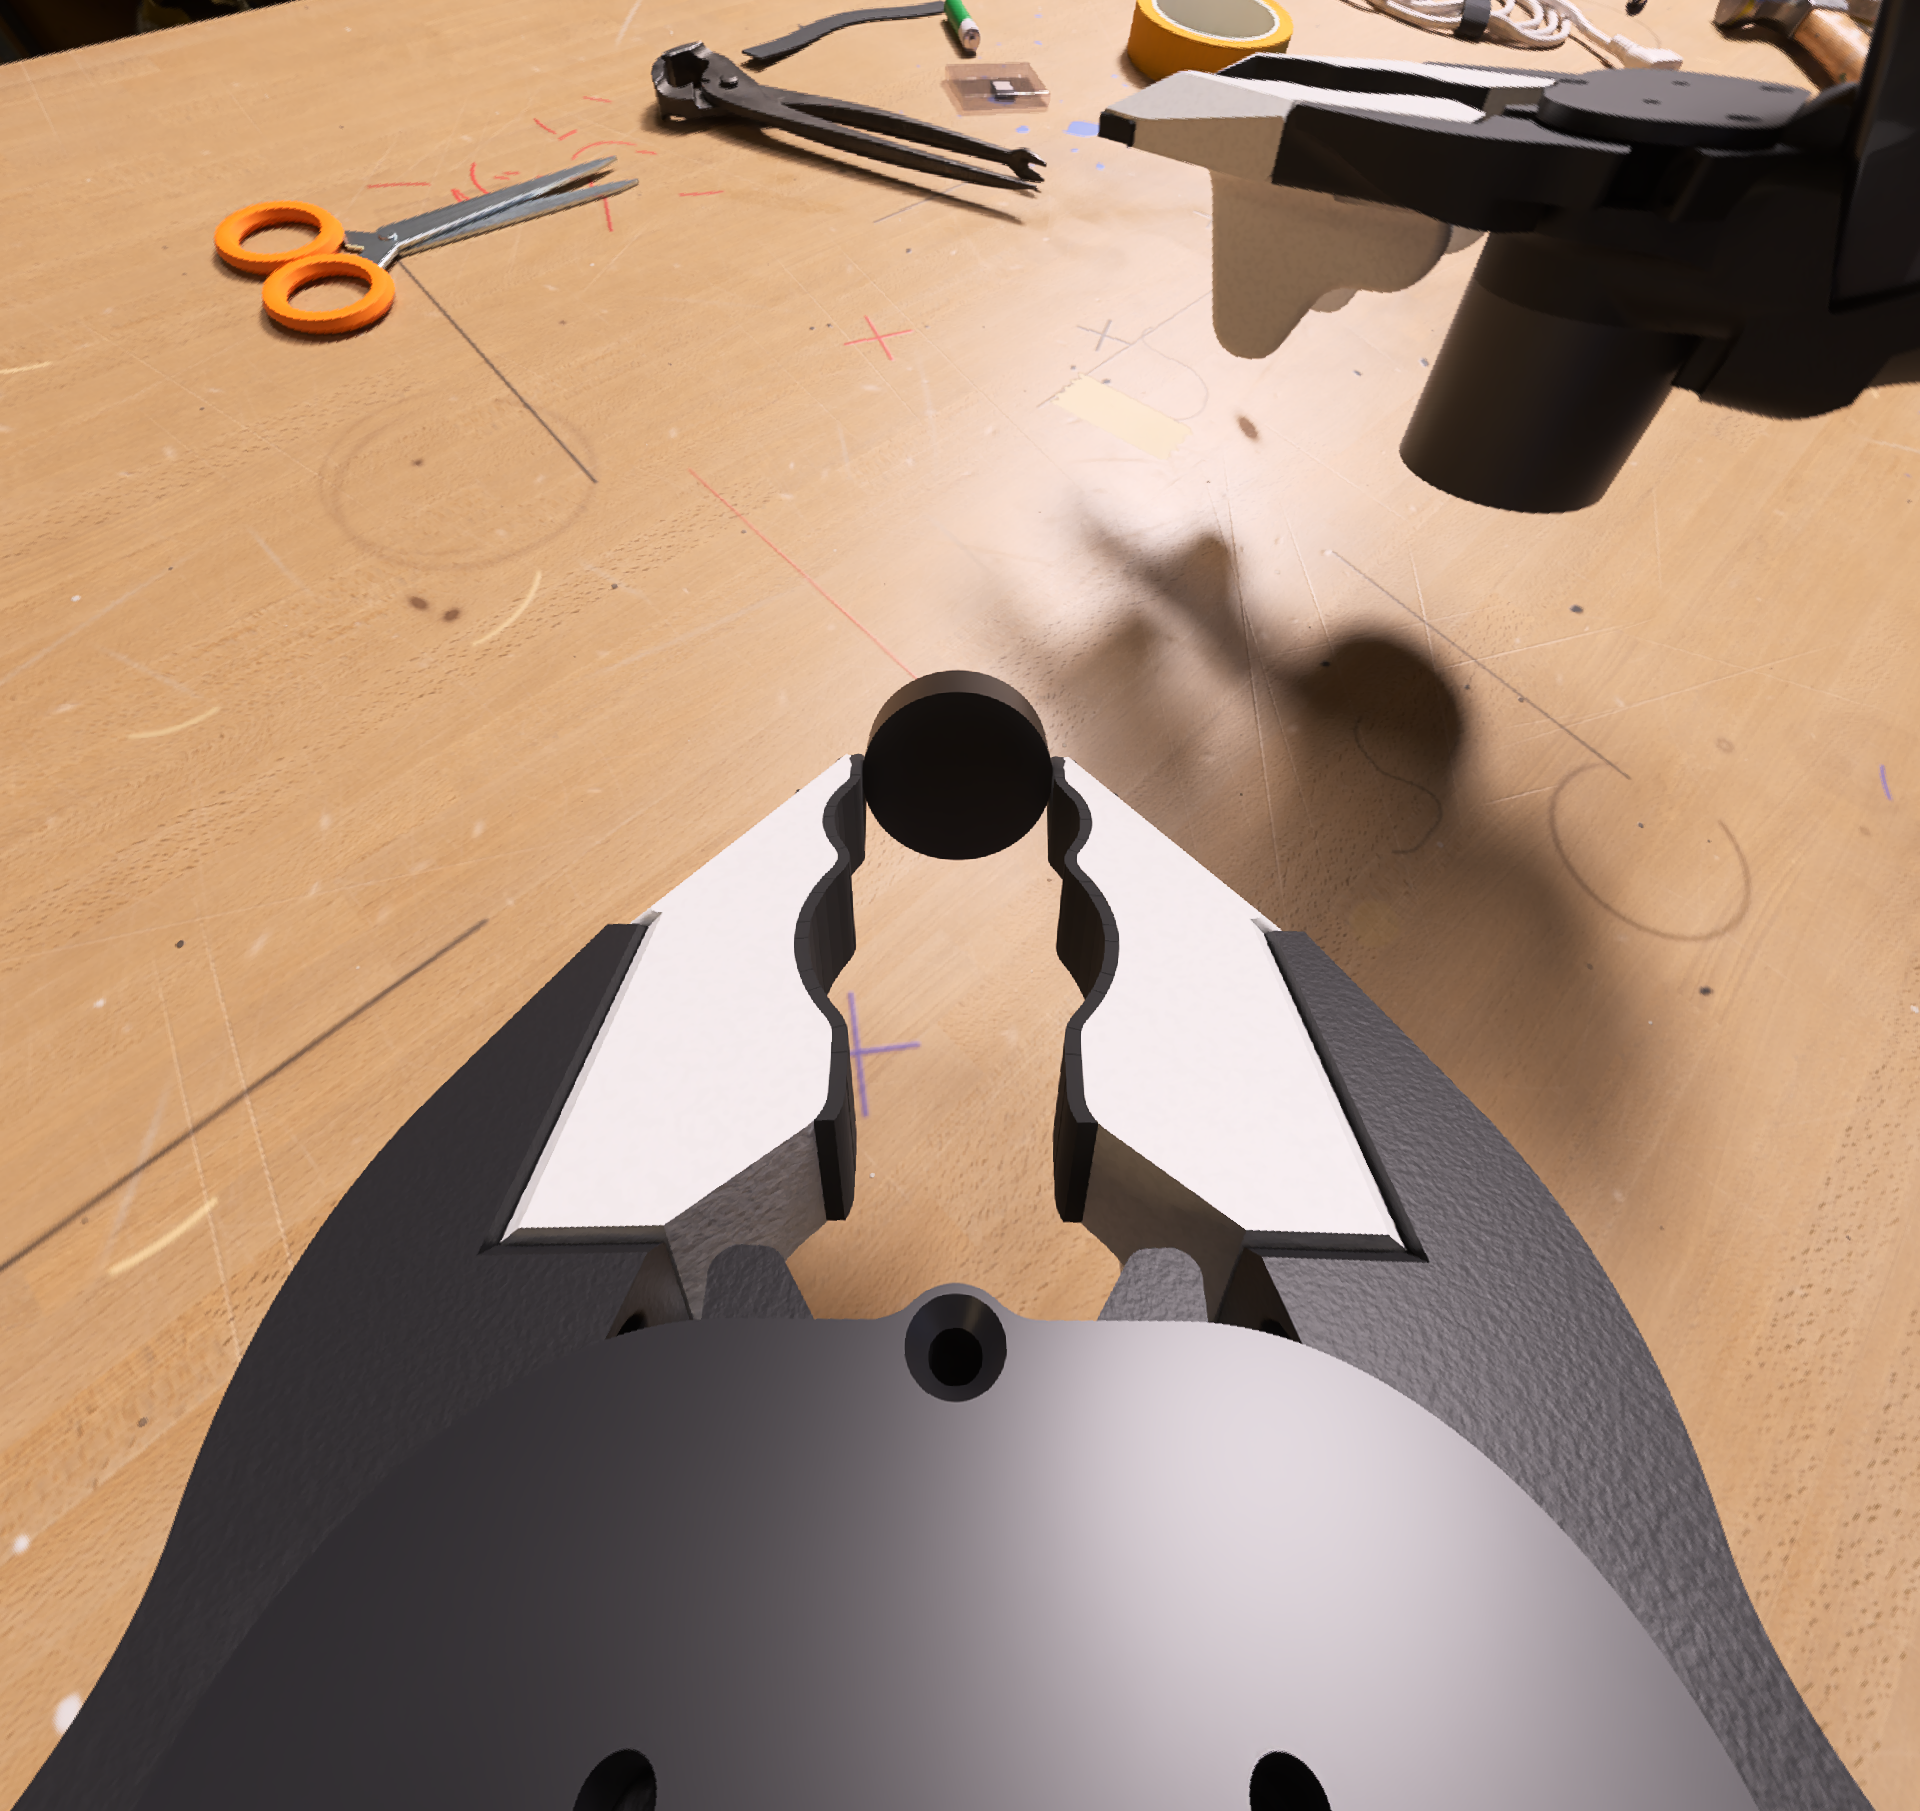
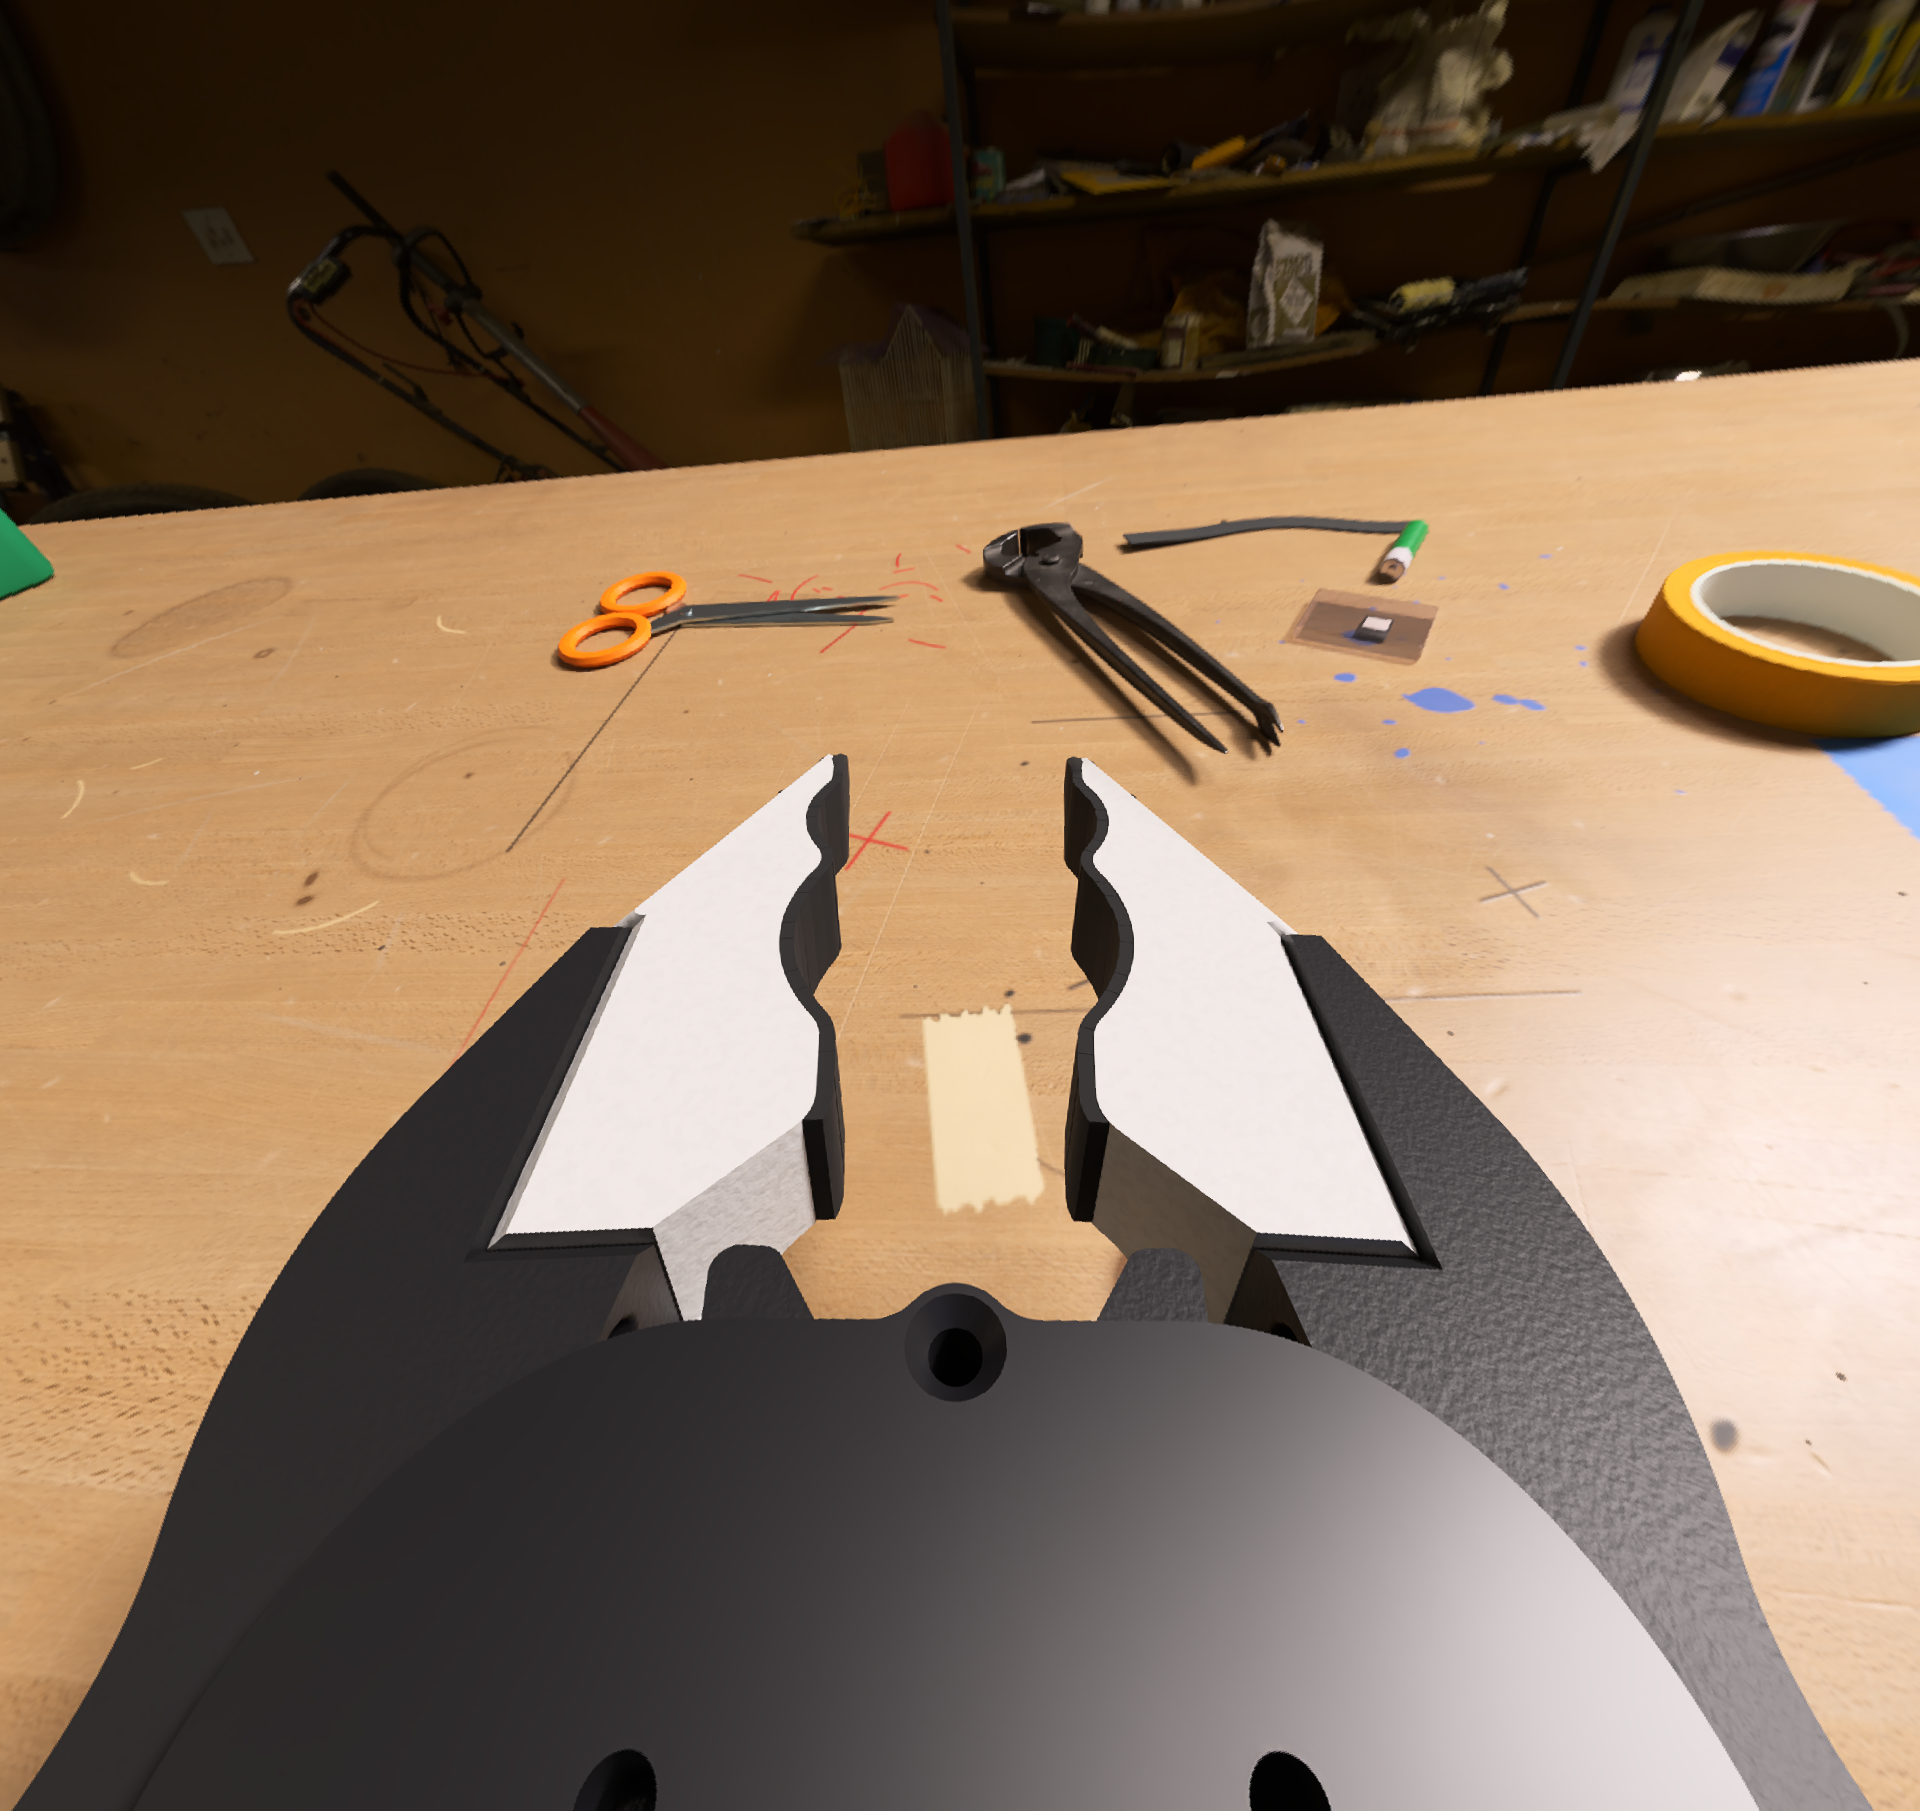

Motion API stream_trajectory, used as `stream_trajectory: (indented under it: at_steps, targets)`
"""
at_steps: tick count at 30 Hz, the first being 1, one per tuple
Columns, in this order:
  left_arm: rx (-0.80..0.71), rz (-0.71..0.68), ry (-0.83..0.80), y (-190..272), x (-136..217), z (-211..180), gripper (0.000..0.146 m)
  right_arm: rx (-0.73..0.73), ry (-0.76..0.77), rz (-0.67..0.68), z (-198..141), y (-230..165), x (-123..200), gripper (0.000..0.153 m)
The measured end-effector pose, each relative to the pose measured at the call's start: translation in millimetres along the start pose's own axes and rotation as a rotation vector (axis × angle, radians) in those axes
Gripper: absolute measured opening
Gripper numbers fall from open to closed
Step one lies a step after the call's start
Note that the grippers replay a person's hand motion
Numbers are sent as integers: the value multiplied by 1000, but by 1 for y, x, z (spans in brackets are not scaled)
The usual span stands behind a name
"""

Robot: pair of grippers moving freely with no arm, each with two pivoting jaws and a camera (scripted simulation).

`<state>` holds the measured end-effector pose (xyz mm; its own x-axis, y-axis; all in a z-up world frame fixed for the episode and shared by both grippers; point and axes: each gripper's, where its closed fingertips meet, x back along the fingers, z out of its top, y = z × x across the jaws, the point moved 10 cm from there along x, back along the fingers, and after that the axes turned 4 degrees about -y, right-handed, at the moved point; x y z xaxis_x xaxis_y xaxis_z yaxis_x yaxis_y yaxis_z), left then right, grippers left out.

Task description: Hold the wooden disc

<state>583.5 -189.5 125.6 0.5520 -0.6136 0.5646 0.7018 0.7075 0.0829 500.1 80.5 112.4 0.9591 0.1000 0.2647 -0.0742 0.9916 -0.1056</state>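
Left gripper point(image 1: 956, 774) pinching the wooden disc point(image 1: 956, 769) at its fingertips

The disc sits edge-on between the tips, clamped across its rim and apparently lifted off the bench point(image 1: 312, 722). It looks small, stiff and light, but its smooth round edge could roll out. The right gripper point(image 2: 956, 774) hangs open and empty, farther right.

The right gripper point(image 2: 956, 774) hangs over the bench point(image 2: 312, 1086) with its fingers point(image 2: 727, 982) apart and nothing between them. Orange scissors point(image 2: 717, 615), black pincers point(image 2: 1122, 629) and a yellow tape roll point(image 2: 1787, 660) lie farther off.
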Motion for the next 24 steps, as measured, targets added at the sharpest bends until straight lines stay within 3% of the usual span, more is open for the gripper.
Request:
stream_trajectory:
  at_steps: [10,17,20,24]
  targets:
    - [12,50,12,-8,3,-1,35,87,22,-22,-2,-3,9,43]
    - [4,48,0,-5,1,-2,35,12,-22,8,-4,2,6,43]
    - [-7,49,-1,-4,1,-2,35,-110,-74,58,-4,4,-2,43]
    - [-5,39,-3,-3,0,-2,35,-533,-114,148,-10,18,-21,43]
